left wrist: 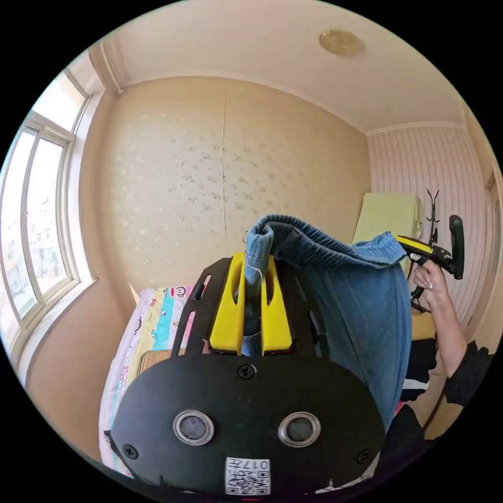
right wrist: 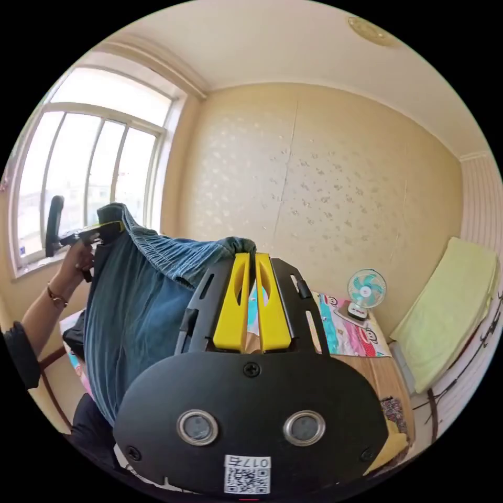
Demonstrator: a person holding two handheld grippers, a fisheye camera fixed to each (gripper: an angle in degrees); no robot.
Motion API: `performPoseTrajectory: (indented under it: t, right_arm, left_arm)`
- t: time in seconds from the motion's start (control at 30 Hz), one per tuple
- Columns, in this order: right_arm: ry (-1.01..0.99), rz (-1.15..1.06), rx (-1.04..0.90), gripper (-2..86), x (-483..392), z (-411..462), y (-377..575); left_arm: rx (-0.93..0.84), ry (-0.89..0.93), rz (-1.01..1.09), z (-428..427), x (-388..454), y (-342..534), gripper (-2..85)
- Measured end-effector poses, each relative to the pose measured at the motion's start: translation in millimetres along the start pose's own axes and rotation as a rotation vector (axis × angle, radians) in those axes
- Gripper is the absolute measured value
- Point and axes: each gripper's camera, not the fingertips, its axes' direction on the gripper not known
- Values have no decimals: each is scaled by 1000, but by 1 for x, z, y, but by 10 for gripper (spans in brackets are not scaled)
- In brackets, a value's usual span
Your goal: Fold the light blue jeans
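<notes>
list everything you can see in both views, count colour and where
jeans: one, blue, held up in the air by the waistband between both grippers
fan: one, teal and white, on the bed by the wall
bedsheet: one, patterned pink and teal, on the bed
cushion: one, pale green, leaning on the striped wall
window: one, white frame, side wall
ceiling lamp: one, gold, ceiling
left gripper: yellow jaws, shut on waistband
right gripper: yellow jaws, shut on waistband
hand: one, holding the right gripper

Count: one pair of jeans [left wrist: 361, 309], two grippers, left [left wrist: 255, 264] and right [right wrist: 250, 260], one fan [right wrist: 365, 289], one window [right wrist: 89, 162], one ceiling lamp [left wrist: 341, 42], one coat stand [left wrist: 433, 207].
</notes>
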Motion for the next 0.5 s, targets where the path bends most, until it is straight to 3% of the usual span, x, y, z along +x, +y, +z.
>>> performPoseTrajectory:
  t: [0.07,0.1,0.2,0.27,0.5]
  right_arm:
    - [16,113,-232,27,5,102,-16]
    - [-25,194,-360,30,5,150,-2]
    - [-238,146,-300,38,-32,198,75]
    - [-211,58,-322,39,-66,216,141]
    - [-378,49,-523,33,-145,212,368]
  left_arm:
    - [-234,-98,-147,67,-15,-1,87]
    - [-265,-146,-152,90,-8,16,104]
    - [-208,-195,-12,118,36,103,111]
    - [-194,-219,49,126,61,168,95]
    - [-390,-100,-76,116,104,319,68]
